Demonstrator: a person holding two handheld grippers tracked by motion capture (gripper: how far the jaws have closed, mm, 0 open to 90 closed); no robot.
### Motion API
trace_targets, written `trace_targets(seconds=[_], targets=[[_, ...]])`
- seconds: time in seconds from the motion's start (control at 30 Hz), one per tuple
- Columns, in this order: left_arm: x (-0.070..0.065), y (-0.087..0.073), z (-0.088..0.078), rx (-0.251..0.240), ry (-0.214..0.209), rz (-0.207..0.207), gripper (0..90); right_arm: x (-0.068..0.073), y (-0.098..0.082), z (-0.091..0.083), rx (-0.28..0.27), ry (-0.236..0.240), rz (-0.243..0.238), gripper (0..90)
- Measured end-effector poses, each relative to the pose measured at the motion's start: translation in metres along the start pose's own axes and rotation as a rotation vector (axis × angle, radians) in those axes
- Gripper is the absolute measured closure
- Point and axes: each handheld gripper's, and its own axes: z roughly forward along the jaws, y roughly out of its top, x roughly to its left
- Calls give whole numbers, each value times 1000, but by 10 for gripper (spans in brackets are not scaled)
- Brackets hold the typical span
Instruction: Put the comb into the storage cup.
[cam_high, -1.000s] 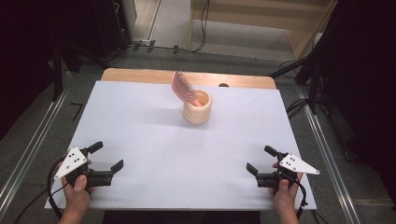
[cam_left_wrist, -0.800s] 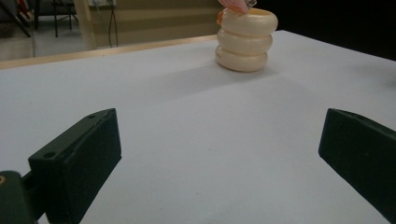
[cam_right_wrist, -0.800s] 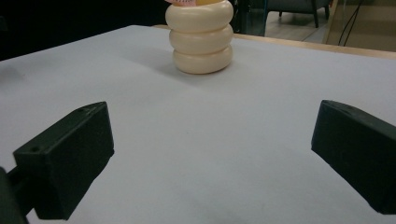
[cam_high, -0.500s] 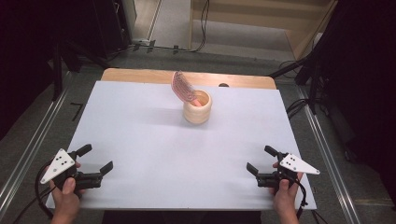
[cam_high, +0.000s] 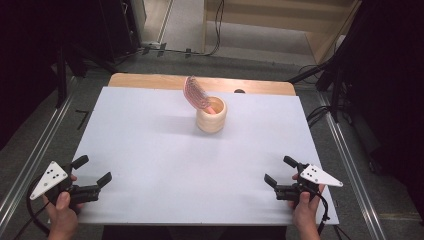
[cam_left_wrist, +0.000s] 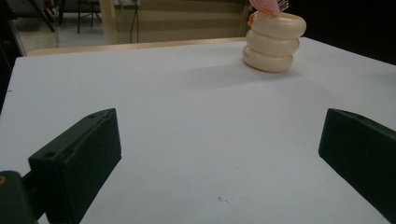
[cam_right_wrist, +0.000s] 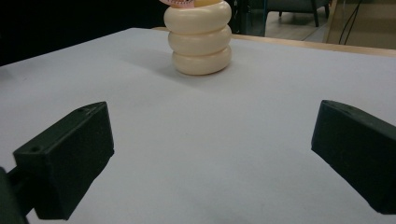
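Observation:
A cream ribbed cup (cam_high: 211, 116) stands upright on the white table (cam_high: 150, 150), toward the back middle. It also appears far ahead in the left gripper view (cam_left_wrist: 274, 43) and the right gripper view (cam_right_wrist: 200, 39). A pink comb-like piece (cam_high: 196, 93) leans out of the cup toward the left. My left gripper (cam_high: 92, 170) rests open at the front left corner with nothing between its jaws. At the front right, my right gripper (cam_high: 280, 171) is also open and empty. Both are far from the cup.
A wooden board edge (cam_high: 150, 80) runs behind the white surface. Metal rails (cam_high: 30, 165) flank the table on both sides. Dark stands and cables (cam_high: 325, 85) sit beyond the back corners.
My left gripper has drawn back toward the front left corner, outward from where it was. The right gripper and the cup have stayed put.

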Motion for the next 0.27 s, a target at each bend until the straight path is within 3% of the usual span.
trace_targets(seconds=[0.27], targets=[[-3, 0, 2, 9, 9, 15, 0, 0, 0, -1, -1, 1, 1, 0]])
